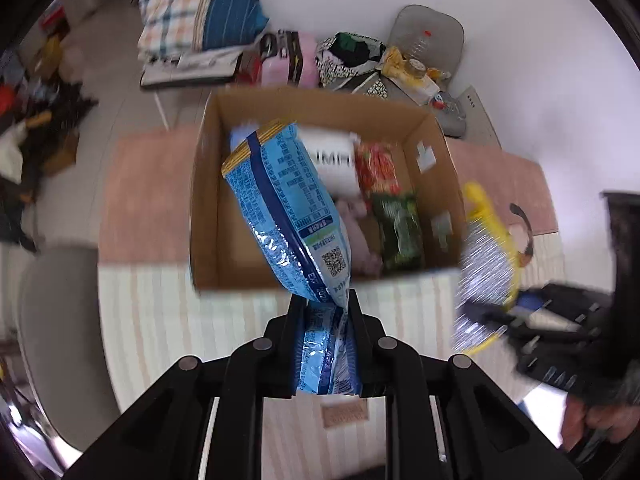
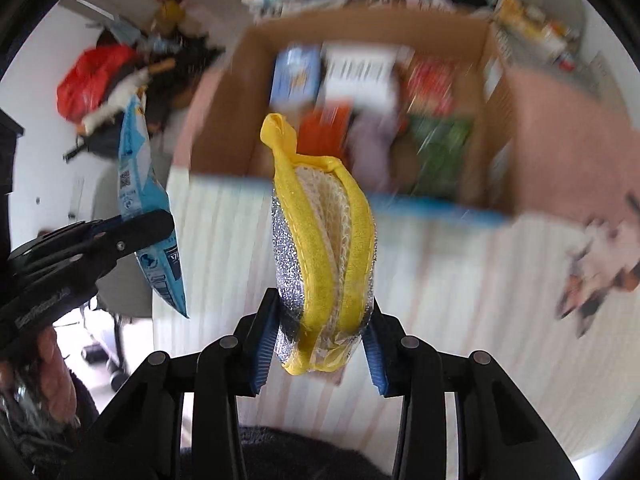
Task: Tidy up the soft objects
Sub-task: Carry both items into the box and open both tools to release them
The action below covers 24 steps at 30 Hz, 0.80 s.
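Note:
My left gripper (image 1: pixel 326 300) is shut on a blue snack packet (image 1: pixel 288 208), holding it by one end above the near wall of an open cardboard box (image 1: pixel 208 208). My right gripper (image 2: pixel 324 316) is shut on a yellow and silver scrubbing sponge (image 2: pixel 320 248), held upright in front of the same box (image 2: pixel 224 120). The box holds red, green, white and pink soft packets (image 1: pixel 396 216). The sponge shows blurred at the right of the left wrist view (image 1: pixel 486 264). The blue packet and left gripper show at the left of the right wrist view (image 2: pixel 140 184).
The box stands on a pink mat (image 1: pixel 144 196) over a pale striped surface (image 1: pixel 200 328). Folded plaid bedding (image 1: pixel 188 8), bags and bottles (image 1: pixel 416 64) lie beyond the box. Dark clutter (image 1: pixel 36 128) lies at the far left.

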Tool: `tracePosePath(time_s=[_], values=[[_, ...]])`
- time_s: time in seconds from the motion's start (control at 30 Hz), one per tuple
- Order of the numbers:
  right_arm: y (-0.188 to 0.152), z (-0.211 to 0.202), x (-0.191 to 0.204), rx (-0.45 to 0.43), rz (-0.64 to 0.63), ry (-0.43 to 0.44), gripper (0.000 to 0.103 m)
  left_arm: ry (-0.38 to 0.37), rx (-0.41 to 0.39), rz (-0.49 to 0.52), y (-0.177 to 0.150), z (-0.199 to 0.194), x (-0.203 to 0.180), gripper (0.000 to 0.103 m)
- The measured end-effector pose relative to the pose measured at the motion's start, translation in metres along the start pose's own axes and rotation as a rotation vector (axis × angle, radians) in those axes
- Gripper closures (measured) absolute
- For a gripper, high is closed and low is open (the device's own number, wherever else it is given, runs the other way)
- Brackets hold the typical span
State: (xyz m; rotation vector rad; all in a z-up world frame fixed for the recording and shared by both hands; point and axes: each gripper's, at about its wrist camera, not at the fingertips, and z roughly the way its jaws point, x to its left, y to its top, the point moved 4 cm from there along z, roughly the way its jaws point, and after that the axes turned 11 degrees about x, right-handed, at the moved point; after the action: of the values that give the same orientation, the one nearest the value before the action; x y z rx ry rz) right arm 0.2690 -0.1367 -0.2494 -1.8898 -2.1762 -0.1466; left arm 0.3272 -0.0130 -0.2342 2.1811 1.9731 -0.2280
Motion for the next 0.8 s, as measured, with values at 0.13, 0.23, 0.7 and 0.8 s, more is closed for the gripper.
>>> tracePosePath(time_s=[0.13, 0.23, 0.7, 0.8], values=[[0.047, -0.02, -0.033, -0.037, 0.042, -0.139, 0.062, 0.04, 0.077, 0.009, 0.039, 0.007, 0.025, 0.088], [0.086, -0.003, -0.054, -0.001, 0.065, -0.225, 0.062, 0.081, 0.16, 0.007, 0.062, 0.028, 0.037, 0.088], [0.149, 0.09, -0.092, 0.204, 0.156, -0.358, 0.048, 0.095, 0.377, -0.12, 0.091, 0.119, 0.084, 0.067], [0.151, 0.089, -0.084, 0.186, 0.166, -0.298, 0.021, 0.104, 0.33, -0.127, 0.094, 0.109, 0.086, 0.043]])
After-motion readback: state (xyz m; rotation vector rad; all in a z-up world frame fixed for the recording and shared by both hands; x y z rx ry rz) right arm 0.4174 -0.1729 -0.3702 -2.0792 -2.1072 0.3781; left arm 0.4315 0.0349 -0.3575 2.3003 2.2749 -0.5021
